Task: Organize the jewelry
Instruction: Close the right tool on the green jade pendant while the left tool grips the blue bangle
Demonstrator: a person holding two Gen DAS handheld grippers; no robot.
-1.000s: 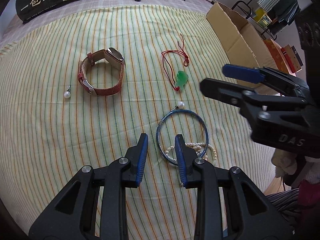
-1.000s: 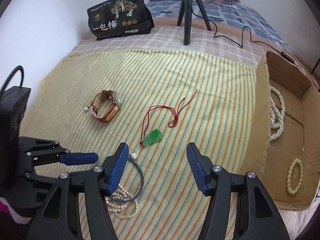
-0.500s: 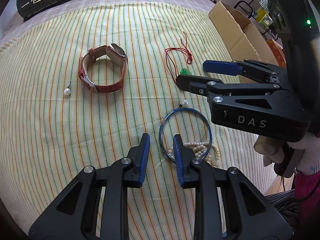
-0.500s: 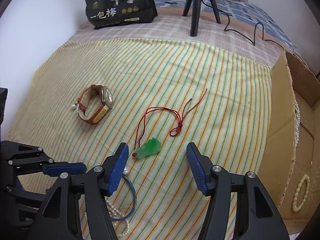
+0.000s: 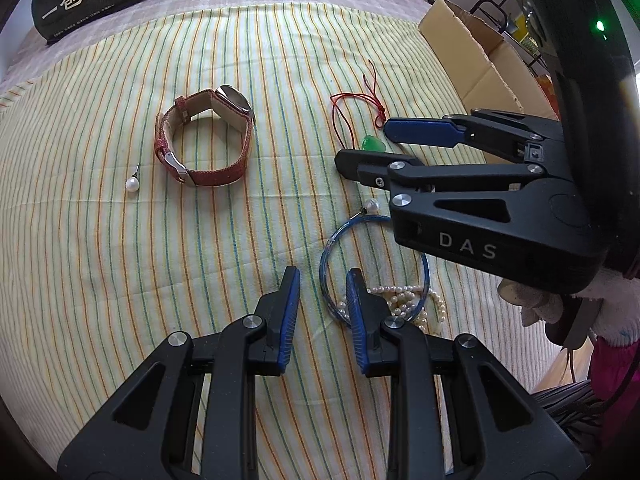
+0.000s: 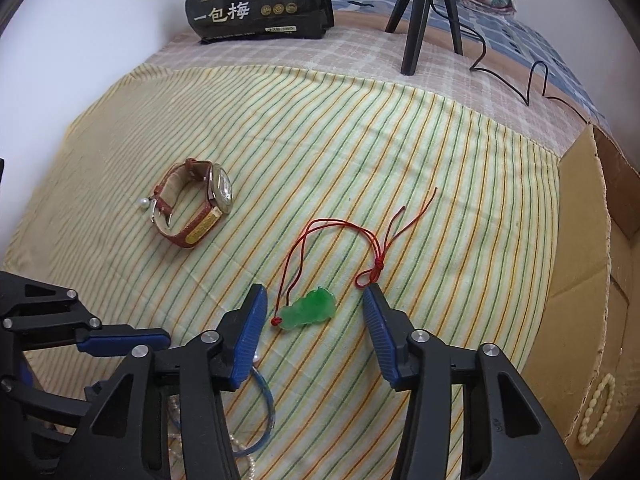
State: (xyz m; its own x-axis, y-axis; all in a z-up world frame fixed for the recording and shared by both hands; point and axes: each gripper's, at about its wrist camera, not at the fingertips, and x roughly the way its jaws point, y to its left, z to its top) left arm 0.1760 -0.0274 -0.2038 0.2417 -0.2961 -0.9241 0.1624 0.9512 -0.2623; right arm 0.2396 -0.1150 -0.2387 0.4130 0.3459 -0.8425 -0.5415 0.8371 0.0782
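A green jade pendant (image 6: 308,308) on a red cord (image 6: 320,232) lies on the striped cloth. My right gripper (image 6: 314,322) is open, its fingers on either side of the pendant; it also shows in the left wrist view (image 5: 368,148). My left gripper (image 5: 320,300) is open and empty over the cloth, at the near left edge of a blue bangle (image 5: 332,248) lying over a pearl strand (image 5: 400,294). A red-strap watch (image 5: 208,136) and a loose pearl earring (image 5: 132,183) lie to the left. A second pearl (image 5: 371,205) sits at the bangle's far edge.
An open cardboard box (image 6: 588,280) stands at the right and holds a bead bracelet (image 6: 598,408). A black snack bag (image 6: 260,0) and a tripod (image 6: 424,8) with a cable stand at the back of the bed.
My right gripper has moved forward and left, down over the jade pendant, which now sits between its open fingers. The left gripper has barely moved.
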